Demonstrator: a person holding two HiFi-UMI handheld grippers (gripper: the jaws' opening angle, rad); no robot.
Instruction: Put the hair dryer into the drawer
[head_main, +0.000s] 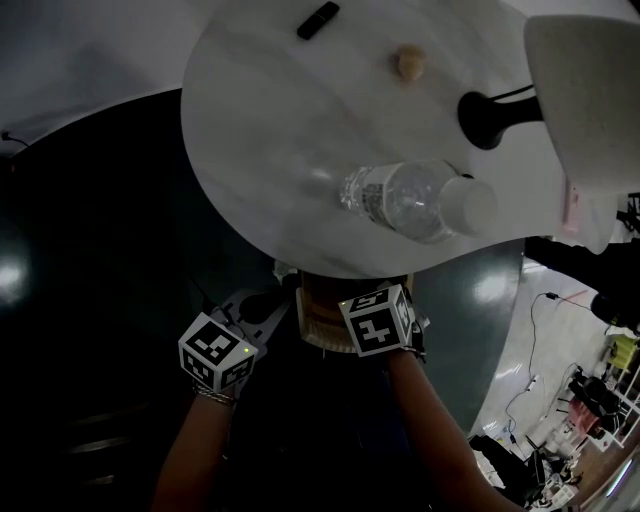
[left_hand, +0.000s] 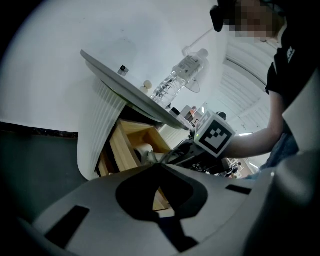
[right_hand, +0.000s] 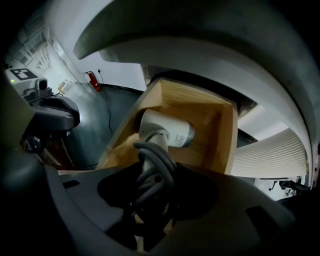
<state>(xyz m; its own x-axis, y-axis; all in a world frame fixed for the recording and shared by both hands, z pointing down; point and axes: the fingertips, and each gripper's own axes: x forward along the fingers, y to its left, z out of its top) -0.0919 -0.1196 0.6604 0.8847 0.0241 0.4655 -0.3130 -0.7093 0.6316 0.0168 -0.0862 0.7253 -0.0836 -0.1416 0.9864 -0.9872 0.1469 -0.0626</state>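
Your right gripper (right_hand: 155, 177) points down into the open wooden drawer (right_hand: 222, 150) under the round white table (head_main: 260, 140). Its jaws are spread wide and closed on the handle of the hair dryer (right_hand: 167, 131). The dryer's head is already inside the drawer, low between the wooden walls. No view shows whether it rests on the bottom. Your left gripper (left_hand: 159, 167) waits just beside the drawer, jaws together and holding nothing.

What could go wrong:
- **Cord snag:** the grey cord (right_hand: 156, 160) is wound around the handle just where the jaws grip. When you let go, a loop could catch on a jaw and drag the dryer back up.
- **Drop:** if the head is not yet resting on the bottom, releasing would likely let it fall and knock on the wood.
- **Jam:** the handle stands upright. Left that way, it may poke above the walls and jam under the tabletop when the drawer is pushed in.
- **Bottle:** a water bottle (head_main: 410, 200) lies on its side on the table above. A bump to the table could set it rolling.

The dryer has a short, white, barrel-shaped head with a silver-grey end cap that carries small print. Its handle is white, and the thick grey cord sits around it in several loose loops. It looks like smooth, hard plastic.
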